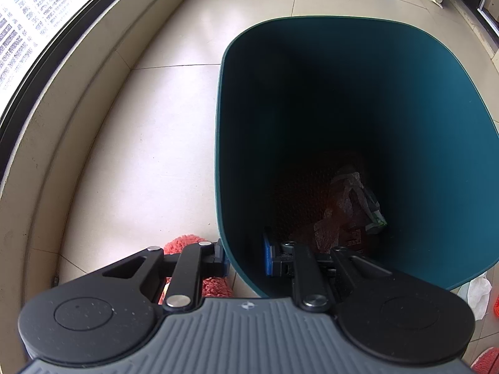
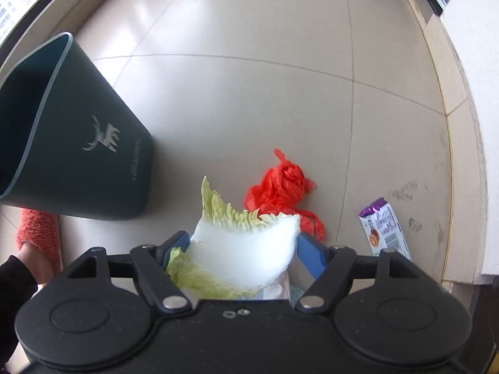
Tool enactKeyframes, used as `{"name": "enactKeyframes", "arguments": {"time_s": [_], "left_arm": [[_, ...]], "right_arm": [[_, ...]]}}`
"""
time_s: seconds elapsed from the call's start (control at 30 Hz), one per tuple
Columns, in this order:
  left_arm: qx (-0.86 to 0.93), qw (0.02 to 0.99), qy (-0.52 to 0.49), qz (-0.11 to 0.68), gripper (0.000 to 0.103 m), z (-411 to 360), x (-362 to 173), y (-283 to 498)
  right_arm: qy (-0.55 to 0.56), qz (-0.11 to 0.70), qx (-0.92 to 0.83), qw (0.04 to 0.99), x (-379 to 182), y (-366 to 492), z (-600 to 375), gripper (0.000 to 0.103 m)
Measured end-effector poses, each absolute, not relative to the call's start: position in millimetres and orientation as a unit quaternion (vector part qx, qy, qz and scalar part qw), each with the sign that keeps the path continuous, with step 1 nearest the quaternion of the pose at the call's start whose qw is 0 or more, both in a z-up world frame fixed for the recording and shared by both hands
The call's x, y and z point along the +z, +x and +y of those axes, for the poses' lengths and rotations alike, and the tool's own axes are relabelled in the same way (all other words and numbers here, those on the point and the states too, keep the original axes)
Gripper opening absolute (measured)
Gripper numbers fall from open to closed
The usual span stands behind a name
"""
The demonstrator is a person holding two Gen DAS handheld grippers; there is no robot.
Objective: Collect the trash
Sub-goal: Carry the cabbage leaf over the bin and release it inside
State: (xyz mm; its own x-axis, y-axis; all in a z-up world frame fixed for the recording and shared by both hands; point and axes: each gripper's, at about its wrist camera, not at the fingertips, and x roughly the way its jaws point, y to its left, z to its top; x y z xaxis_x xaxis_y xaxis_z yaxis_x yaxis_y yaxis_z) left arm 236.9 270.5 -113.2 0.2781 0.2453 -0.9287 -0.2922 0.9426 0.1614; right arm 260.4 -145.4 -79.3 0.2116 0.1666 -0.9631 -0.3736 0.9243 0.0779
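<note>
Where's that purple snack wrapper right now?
In the right wrist view, the purple snack wrapper lies on the tiled floor at lower right, right of the red plastic bag and near the wall's baseboard.

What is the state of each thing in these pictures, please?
Left claw: shut on the bin's near wall.
Bin: tilted, open, with wrappers at the bottom.
Right claw: shut on the cabbage leaf.
Cabbage leaf: held above the floor.
Red plastic bag: crumpled, on the floor.
Purple snack packet: lying on the floor.
</note>
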Motion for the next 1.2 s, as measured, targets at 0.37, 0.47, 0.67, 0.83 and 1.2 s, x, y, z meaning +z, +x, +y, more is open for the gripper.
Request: {"name": "enactKeyframes", "arguments": {"time_s": [0.37,0.47,0.67,0.83,1.2], "left_arm": [[0.166,0.802,-0.023,0.573,0.019,271,-113,233],[0.163,0.803,-0.029,0.573,0.019,273,-113,233],[0.159,0.805,-0.037,0.571,0.019,278,-111,232],[0.155,0.805,-0.042,0.57,0.019,282,-110,231],[0.152,0.807,-0.046,0.569,0.019,287,-110,228]], "right_arm": [[-0.093,0.506,0.322,0.795,23,257,-11,0.075],[-0.113,0.497,0.343,0.789,17,255,29,0.075],[-0.199,0.486,0.375,0.764,-23,245,101,0.075],[-0.249,0.508,0.347,0.748,-71,247,127,0.075],[-0.283,0.507,0.343,0.739,-106,239,147,0.078]]}}
